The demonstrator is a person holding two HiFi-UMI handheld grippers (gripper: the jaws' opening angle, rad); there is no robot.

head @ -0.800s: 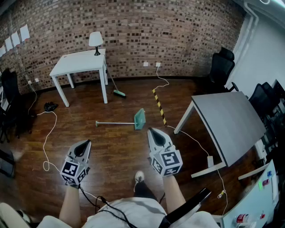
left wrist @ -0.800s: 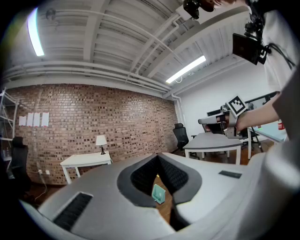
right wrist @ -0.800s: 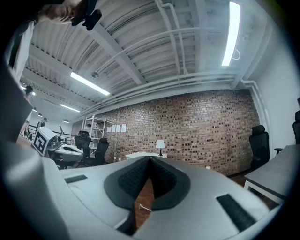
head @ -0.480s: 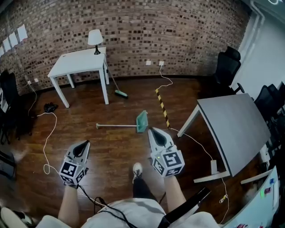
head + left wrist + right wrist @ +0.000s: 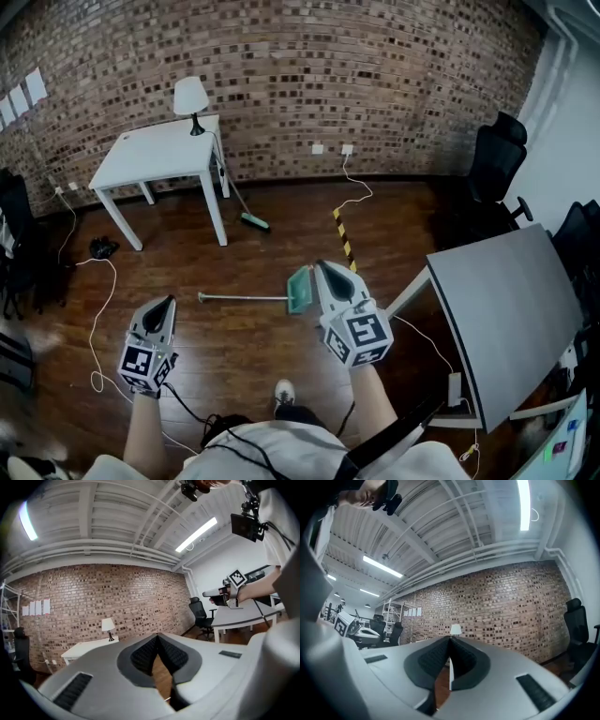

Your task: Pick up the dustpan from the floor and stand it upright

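Two tables (image 5: 150, 155) (image 5: 511, 309), one lamp (image 5: 191, 96), one dustpan (image 5: 299, 289), one broom (image 5: 249, 221).

Long ceiling tubes (image 5: 525, 506) light the room brightly and evenly, and they burn out to white glare in both gripper views. The far brick wall (image 5: 309, 84) is crisp. The wooden floor (image 5: 234, 342) has a soft sheen, with only faint shadow under the white table (image 5: 155, 155). The head view bows at its edges. Both gripper views are heavily fisheyed with black corners, and the left gripper (image 5: 157, 637) and right gripper (image 5: 450, 639) look soft up close.
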